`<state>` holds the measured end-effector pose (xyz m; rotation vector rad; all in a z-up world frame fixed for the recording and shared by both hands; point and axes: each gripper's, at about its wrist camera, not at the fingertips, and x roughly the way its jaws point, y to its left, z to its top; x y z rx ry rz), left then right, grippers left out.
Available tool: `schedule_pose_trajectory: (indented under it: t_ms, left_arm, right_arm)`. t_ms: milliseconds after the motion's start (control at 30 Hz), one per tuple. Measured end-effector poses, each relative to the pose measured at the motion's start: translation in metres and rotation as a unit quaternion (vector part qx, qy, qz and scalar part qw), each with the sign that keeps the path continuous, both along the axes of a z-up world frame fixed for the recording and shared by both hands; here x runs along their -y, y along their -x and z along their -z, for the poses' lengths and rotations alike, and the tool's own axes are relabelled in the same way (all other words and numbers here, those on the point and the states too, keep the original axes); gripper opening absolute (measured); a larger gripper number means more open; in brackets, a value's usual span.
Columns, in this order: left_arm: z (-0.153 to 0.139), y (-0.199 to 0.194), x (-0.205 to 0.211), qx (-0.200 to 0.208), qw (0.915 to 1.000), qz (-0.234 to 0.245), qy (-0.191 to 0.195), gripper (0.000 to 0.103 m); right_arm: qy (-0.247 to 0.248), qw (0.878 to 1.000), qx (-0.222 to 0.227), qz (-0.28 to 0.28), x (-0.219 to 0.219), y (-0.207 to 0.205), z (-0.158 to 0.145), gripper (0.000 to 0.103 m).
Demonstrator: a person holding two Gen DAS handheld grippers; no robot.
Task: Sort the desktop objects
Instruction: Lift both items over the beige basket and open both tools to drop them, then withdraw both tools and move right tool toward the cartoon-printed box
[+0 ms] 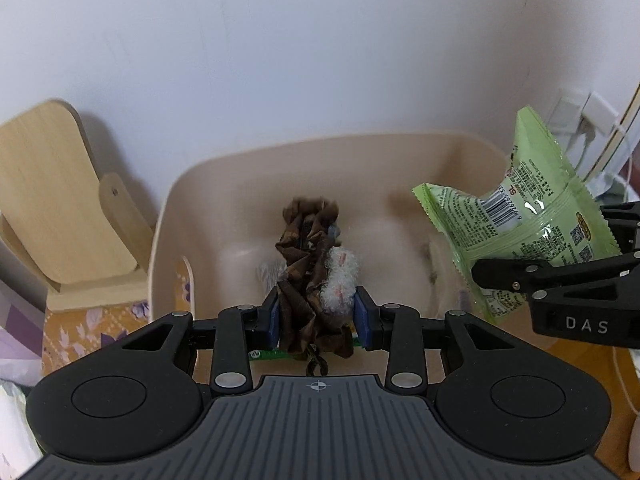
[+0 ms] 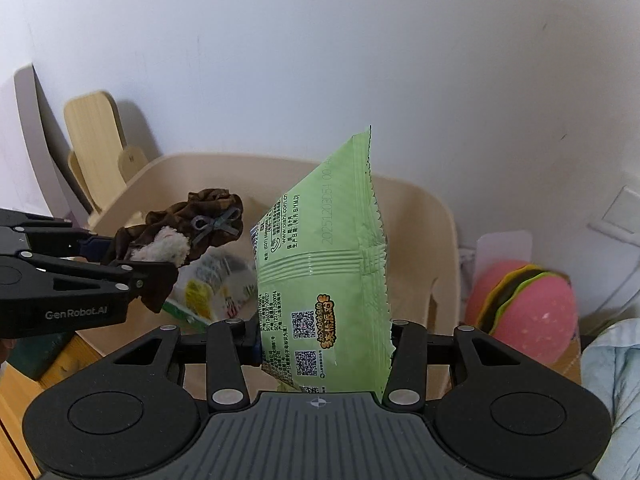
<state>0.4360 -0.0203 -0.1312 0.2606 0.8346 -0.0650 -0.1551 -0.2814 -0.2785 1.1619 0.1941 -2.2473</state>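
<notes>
Holding both loads above the beige bin (image 1: 168, 216), we are mid-sort: left jaws grip the brown scrunchie (image 1: 308, 280), right jaws pinch the green snack packet (image 2: 324, 280). One wrapper (image 2: 208, 292) already lies inside; both releases remain.

Brown scrunchie (image 1: 310, 276) and green snack bag (image 2: 324, 280) above beige bin (image 1: 168, 216).

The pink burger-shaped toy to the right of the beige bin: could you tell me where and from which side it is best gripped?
Probably across its layered middle band, coming from above. The burger toy is a rounded dome standing between the beige bin and a pale blue cloth, so its flanks look crowded and only its top is free. Both tools are occupied: the right gripper holds the green snack bag.
</notes>
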Motion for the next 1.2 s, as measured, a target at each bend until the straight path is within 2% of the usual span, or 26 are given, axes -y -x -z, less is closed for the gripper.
schedule_pose_trajectory:
  t_ms: [100, 167, 233, 267, 333, 433, 567, 633, 900, 1067, 1200]
  left_arm:
    - [0.010, -0.004, -0.002, -0.015, 0.9998, -0.012, -0.005, 0.045]
    - [0.013, -0.004, -0.005, -0.010, 0.9998, -0.018, -0.006, 0.062]
    - [0.014, -0.001, -0.005, -0.004, 0.9997, -0.022, -0.008, 0.084]
    - [0.015, -0.002, -0.004, -0.003, 0.9997, -0.023, -0.013, 0.085]
    - [0.017, 0.000, -0.004, -0.004, 0.9994, -0.022, -0.027, 0.087]
    - [0.020, 0.001, -0.005, -0.004, 0.9991, -0.026, -0.034, 0.089]
    - [0.018, 0.005, -0.006, -0.003, 0.9987, -0.036, -0.034, 0.090]
    - [0.016, 0.008, -0.006, -0.001, 0.9988, -0.034, -0.034, 0.091]
    - [0.001, 0.027, -0.005, 0.012, 0.9990, -0.025, -0.035, 0.091]
    - [-0.009, 0.042, -0.005, 0.008, 0.9997, -0.016, -0.017, 0.091]
    - [-0.016, 0.058, -0.007, 0.011, 0.9996, -0.018, -0.018, 0.091]
  right_arm:
    - [-0.008, 1.000, 0.008, -0.003, 0.004, 0.002, 0.009, 0.042]
    - [-0.014, 1.000, 0.017, 0.003, 0.006, 0.004, 0.015, 0.047]
    - [-0.016, 1.000, 0.023, 0.007, 0.007, 0.005, 0.018, 0.061]
    - [-0.016, 1.000, 0.023, 0.012, 0.006, 0.005, 0.018, 0.066]
    - [-0.017, 0.999, 0.018, 0.024, 0.004, 0.005, 0.017, 0.089]
    - [-0.016, 0.999, 0.011, 0.044, 0.003, 0.006, 0.013, 0.103]
    - [-0.022, 0.998, 0.009, 0.061, 0.002, 0.007, 0.008, 0.103]
    - [-0.027, 0.996, 0.007, 0.088, 0.000, 0.008, 0.006, 0.103]
    - [-0.031, 0.994, 0.000, 0.104, -0.003, -0.002, -0.003, 0.103]
    - [-0.032, 0.992, -0.008, 0.123, -0.010, -0.012, -0.013, 0.103]
    - [-0.034, 0.989, -0.016, 0.143, -0.015, -0.021, -0.022, 0.103]
